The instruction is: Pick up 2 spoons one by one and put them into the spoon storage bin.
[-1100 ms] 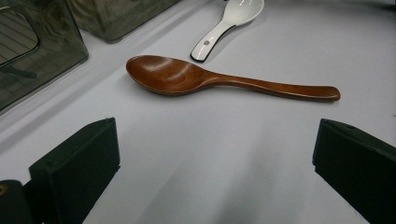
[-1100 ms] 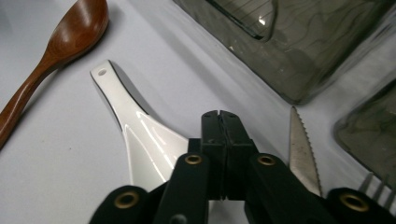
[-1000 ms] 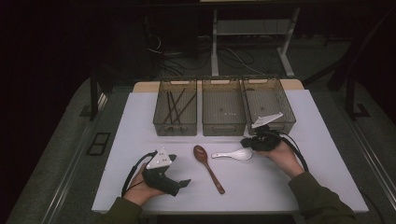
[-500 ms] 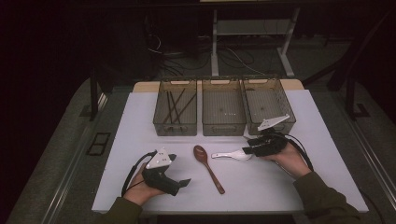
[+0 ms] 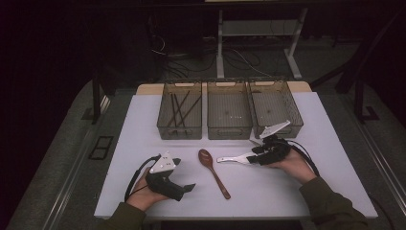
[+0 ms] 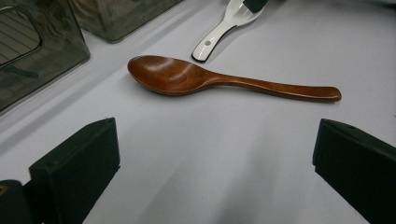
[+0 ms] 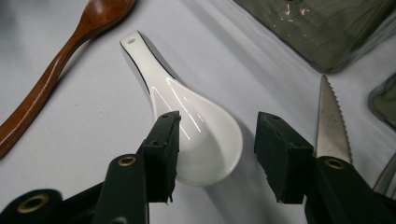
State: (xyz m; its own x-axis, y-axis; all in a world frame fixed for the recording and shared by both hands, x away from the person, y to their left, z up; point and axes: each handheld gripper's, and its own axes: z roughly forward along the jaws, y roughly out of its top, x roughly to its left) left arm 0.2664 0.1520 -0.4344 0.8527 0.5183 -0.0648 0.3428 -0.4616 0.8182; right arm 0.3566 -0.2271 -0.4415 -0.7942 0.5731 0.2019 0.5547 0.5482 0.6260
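Note:
A white ceramic spoon (image 5: 234, 159) lies on the white table (image 5: 143, 124), handle pointing left. My right gripper (image 5: 256, 154) hovers at its bowl. In the right gripper view the spoon (image 7: 196, 116) rests flat between the open jaws of my right gripper (image 7: 217, 126), which have just been opening. The left pad stands at the bowl's rim and the right pad stands apart from it. A brown wooden spoon (image 5: 213, 172) lies left of the white one. My left gripper (image 5: 189, 188) rests near the front edge, and in its own view my left gripper (image 6: 217, 128) is wide open, with the wooden spoon (image 6: 224, 81) ahead.
Three clear bins stand in a row at the back: the left bin (image 5: 163, 127) holds thin dark sticks, while the middle bin (image 5: 229, 132) and right bin (image 5: 294, 112) look bare. A serrated knife blade (image 7: 329, 116) lies just right of my right gripper.
The right hand has shifted slightly toward the near side at the white spoon's bowl. The white spoon, the wooden spoon and the left gripper keep their places.

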